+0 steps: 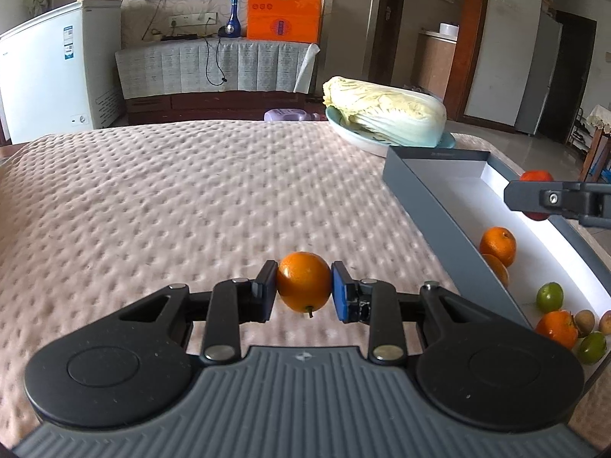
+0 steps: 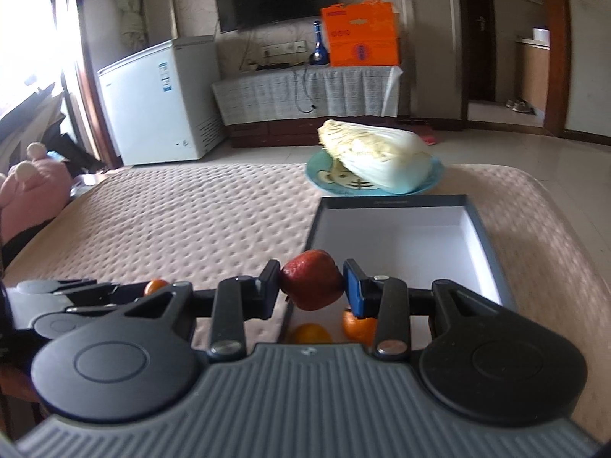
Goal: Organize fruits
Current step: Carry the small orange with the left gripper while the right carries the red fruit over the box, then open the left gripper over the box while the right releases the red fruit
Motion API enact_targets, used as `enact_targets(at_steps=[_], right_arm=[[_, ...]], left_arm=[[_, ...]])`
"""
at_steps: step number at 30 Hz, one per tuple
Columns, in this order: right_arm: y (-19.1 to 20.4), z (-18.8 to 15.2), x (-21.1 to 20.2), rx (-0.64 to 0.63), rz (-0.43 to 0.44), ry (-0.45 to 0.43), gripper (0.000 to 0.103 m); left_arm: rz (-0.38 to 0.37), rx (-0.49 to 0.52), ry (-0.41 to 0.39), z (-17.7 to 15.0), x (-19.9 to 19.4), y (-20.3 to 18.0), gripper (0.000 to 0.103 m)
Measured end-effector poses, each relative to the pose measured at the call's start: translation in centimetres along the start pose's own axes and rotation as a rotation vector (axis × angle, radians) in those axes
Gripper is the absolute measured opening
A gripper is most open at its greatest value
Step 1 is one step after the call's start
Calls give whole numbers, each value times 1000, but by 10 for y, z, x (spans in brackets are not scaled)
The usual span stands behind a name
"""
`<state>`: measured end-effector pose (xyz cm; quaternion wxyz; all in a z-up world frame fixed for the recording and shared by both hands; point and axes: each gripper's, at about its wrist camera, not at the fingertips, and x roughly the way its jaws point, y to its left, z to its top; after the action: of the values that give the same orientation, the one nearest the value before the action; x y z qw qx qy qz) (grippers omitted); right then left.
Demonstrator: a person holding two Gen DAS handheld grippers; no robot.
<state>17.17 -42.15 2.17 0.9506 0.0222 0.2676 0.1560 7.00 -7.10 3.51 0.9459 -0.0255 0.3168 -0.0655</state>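
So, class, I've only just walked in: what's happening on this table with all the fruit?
A person is sorting fruit with a handheld tool in each hand. The left tool is clamped on an orange above the quilted table cover. The right tool grips a red fruit over the grey box, which already holds oranges and small green fruits. A cabbage lies on a blue plate beyond the box.

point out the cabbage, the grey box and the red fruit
cabbage [image 1: 385,114], left wrist view, middle of its leafy side
grey box [image 2: 393,202], right wrist view, its far wall
red fruit [image 2: 311,280], right wrist view, middle of its front face
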Motion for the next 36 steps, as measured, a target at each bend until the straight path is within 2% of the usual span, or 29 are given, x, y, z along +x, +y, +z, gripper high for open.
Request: enact_targets(at_steps=[9, 19, 25, 31, 36], right_arm=[[-12, -2, -1, 25, -26, 1, 39], [-15, -7, 2, 29, -63, 28, 39], [-20, -9, 5, 39, -96, 50, 39], [-27, -8, 4, 69, -131, 49, 39], [-34, -6, 0, 84, -190, 31, 39]], left_arm=[[-27, -22, -38, 12, -11, -10, 35], [-117, 13, -96, 23, -27, -49, 35], [-166, 23, -100, 23, -27, -68, 35], [-226, -6, -96, 25, -23, -81, 35], [-247, -37, -90, 29, -15, -92, 35]])
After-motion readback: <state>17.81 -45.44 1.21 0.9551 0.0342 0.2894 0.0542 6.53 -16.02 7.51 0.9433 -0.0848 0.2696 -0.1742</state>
